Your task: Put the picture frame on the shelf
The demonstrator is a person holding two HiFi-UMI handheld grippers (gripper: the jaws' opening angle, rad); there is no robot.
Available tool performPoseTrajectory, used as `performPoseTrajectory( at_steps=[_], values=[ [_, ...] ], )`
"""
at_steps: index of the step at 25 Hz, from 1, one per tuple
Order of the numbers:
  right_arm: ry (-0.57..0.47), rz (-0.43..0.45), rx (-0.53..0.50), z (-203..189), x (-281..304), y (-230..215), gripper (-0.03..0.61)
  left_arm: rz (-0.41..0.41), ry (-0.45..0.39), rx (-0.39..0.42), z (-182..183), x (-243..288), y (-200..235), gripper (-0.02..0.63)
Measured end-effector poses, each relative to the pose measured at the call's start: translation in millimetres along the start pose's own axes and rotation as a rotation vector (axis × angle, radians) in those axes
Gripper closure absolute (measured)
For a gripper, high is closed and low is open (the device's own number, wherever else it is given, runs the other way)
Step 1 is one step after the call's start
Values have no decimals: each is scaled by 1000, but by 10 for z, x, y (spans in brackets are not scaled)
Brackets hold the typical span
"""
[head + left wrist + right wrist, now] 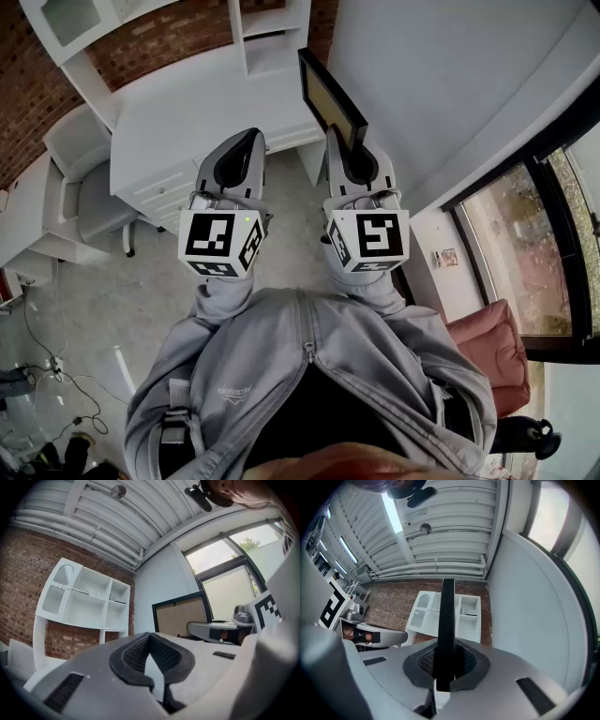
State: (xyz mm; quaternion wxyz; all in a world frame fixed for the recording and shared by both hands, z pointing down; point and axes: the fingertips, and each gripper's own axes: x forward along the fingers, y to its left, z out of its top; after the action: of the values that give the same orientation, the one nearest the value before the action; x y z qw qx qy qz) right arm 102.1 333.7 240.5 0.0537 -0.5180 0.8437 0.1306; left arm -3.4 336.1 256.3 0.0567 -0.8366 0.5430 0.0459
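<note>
My right gripper point(349, 150) is shut on the black picture frame point(330, 101), which stands on edge with its tan cardboard back turned toward my left. In the right gripper view the picture frame point(446, 634) runs as a thin black bar up from between the pads. The left gripper view shows the frame's back point(180, 616) off to the right. My left gripper point(246, 141) is shut with nothing in it, level beside the right one. Ahead stands the white shelf unit point(447, 615) against the brick wall, also seen as the shelf unit point(82, 603) with open compartments.
A white desk point(202, 112) with drawers lies below the grippers, a grey chair point(94, 202) to its left. A white wall point(450, 84) and a dark-framed window point(539, 234) stand on the right. A red seat point(492, 352) sits by the window.
</note>
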Motion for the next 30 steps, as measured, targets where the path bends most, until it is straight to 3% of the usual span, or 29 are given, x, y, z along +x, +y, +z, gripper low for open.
performPoseTrajectory(
  at_steps=[17, 30],
  values=[
    [-3, 55, 18, -165, 103, -363, 543, 62, 19, 22, -108, 323, -174, 607],
    [43, 38, 8, -595, 766, -550, 543, 73, 41, 26, -385, 890, 254, 607]
  ],
)
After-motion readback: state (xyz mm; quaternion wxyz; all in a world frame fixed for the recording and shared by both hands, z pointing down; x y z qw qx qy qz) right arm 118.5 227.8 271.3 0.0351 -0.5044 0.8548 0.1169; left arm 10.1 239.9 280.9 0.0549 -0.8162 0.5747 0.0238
